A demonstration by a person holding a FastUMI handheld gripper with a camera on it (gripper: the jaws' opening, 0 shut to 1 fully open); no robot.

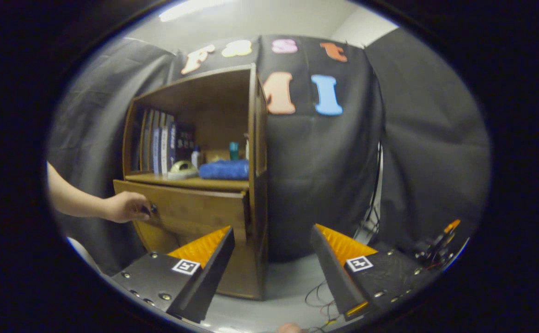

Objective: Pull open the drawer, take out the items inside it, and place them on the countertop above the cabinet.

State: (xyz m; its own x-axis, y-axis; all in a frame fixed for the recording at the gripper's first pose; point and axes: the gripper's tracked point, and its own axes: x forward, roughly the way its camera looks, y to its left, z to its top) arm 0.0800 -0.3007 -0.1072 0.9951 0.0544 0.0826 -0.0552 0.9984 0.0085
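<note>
Gripper [272,240] fingers apart, clamping nothing — well short of cabinet [205,185]; hand [126,206] on drawer [191,210] knob [151,209].

Ahead of my gripper [272,240], whose fingers stand spread on nothing, the brown wooden cabinet [214,217] looks smooth and satiny; the folded blue cloth [223,169] on its countertop looks soft, fuzzy, matt.
</note>
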